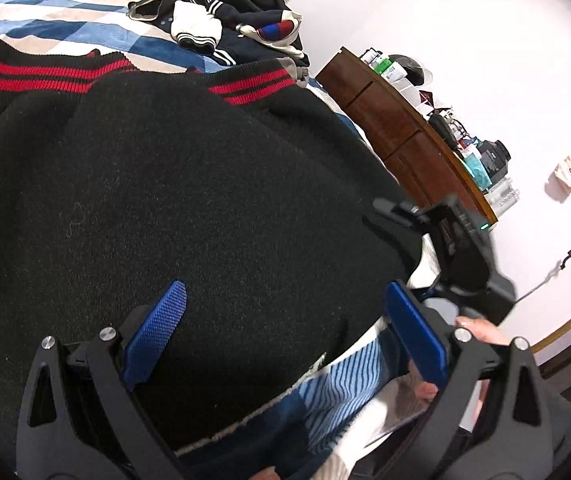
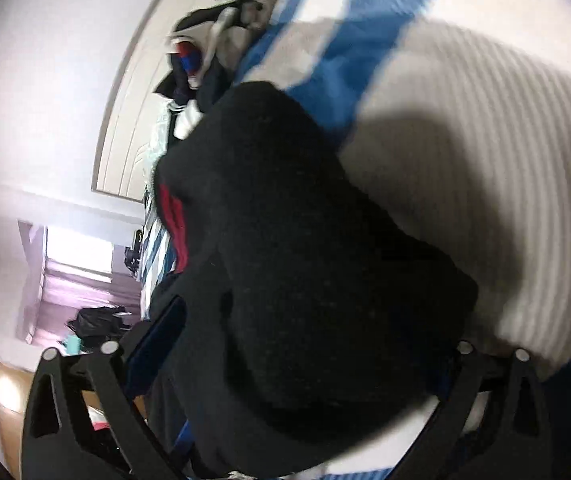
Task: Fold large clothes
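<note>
A large black knit sweater (image 1: 189, 200) with red striped bands (image 1: 45, 72) lies spread on the bed. My left gripper (image 1: 285, 320) is open, its blue pads (image 1: 157, 336) apart just above the sweater's near edge. The right gripper shows in the left wrist view (image 1: 453, 240) at the sweater's right edge. In the right wrist view the black sweater (image 2: 317, 280) fills the space between the fingers of my right gripper (image 2: 309, 344); the fingertips are hidden by cloth and the picture is blurred.
The bed has a blue, white and beige checked cover (image 1: 65, 12). A heap of other dark and white clothes (image 1: 229, 20) lies at its far side. A brown wooden cabinet (image 1: 397, 128) with clutter on top stands by the white wall.
</note>
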`<state>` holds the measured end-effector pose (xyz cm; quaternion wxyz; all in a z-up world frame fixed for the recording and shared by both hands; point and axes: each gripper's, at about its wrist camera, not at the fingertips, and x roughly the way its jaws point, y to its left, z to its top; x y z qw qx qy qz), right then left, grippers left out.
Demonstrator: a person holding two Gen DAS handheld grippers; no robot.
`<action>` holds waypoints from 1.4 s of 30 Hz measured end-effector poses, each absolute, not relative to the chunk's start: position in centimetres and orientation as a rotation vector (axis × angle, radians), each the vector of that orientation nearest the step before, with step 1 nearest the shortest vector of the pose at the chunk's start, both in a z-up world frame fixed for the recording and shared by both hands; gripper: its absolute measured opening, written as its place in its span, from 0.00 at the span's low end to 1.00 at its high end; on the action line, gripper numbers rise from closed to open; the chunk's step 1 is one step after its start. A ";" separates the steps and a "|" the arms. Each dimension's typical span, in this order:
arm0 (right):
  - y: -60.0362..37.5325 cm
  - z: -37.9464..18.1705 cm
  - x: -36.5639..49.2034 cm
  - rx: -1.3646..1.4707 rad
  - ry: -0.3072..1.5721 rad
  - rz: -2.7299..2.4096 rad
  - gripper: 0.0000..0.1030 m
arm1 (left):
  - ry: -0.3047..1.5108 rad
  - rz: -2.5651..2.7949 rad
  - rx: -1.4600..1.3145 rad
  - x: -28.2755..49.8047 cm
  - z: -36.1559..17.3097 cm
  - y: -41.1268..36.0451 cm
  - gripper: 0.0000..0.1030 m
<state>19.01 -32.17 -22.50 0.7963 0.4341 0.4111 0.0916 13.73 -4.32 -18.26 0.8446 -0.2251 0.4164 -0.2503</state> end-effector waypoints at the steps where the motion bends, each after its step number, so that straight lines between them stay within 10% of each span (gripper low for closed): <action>1: -31.7 -21.3 19.1 0.858 0.876 0.195 0.64 | 0.883 -0.530 -0.474 13.8 -18.3 -4.3 0.95; 10: -26.7 -13.3 20.2 0.507 0.834 0.323 0.32 | 0.860 -0.530 -0.497 13.0 -16.8 -2.6 0.95; 31: -7.4 -0.2 17.0 0.040 0.776 0.632 0.29 | 0.976 -0.167 -0.609 8.3 -19.1 17.5 0.95; 42: 8.5 -3.3 10.5 -0.369 0.817 0.754 0.29 | 0.807 -0.023 -0.679 2.5 -11.2 23.7 0.95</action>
